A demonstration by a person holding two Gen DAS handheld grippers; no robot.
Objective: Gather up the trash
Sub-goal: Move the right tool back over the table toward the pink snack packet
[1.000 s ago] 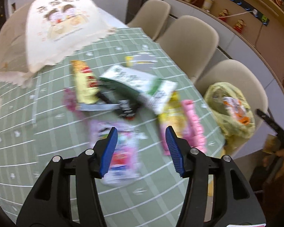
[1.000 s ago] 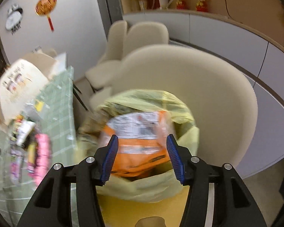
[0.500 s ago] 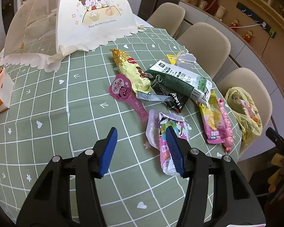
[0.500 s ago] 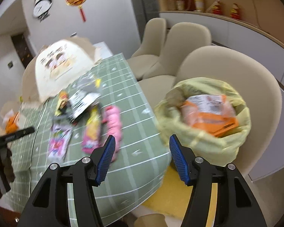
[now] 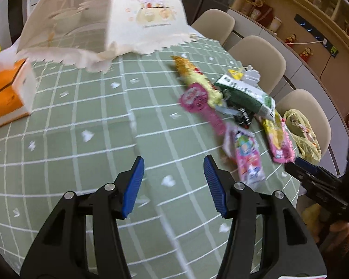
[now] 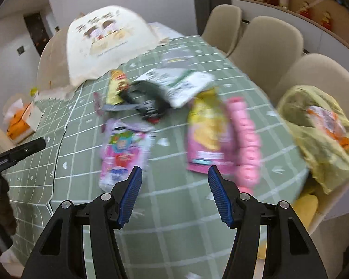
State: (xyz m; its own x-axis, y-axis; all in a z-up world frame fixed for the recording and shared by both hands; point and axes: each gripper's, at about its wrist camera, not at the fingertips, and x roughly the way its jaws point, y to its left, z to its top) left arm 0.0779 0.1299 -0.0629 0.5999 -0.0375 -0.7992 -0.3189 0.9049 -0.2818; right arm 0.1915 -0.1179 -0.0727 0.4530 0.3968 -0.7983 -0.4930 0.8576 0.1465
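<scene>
Several wrappers lie on the green checked tablecloth (image 5: 93, 139): a pink pouch (image 6: 123, 151) (image 5: 246, 155), a yellow and pink packet (image 6: 207, 134) (image 5: 276, 139), a green and white bag (image 6: 179, 83) (image 5: 246, 95), a yellow snack wrapper (image 5: 195, 76). A yellow-green trash bag (image 6: 318, 134) (image 5: 302, 134) sits on a chair at the table's edge, with an orange packet (image 6: 330, 125) inside. My right gripper (image 6: 174, 172) hangs open over the cloth just short of the pink pouch and the yellow and pink packet. My left gripper (image 5: 173, 162) is open above bare cloth, left of the wrappers.
A mesh food cover (image 5: 104, 23) stands at the far end of the table. An orange tissue box (image 5: 7, 93) sits at the left. Beige chairs (image 6: 272, 44) line the right side, before a curved cabinet. The view is blurred by motion.
My right gripper swung from above the trash bag to over the table and its jaws widened a little. My left gripper slid left, off the wrappers and onto bare cloth.
</scene>
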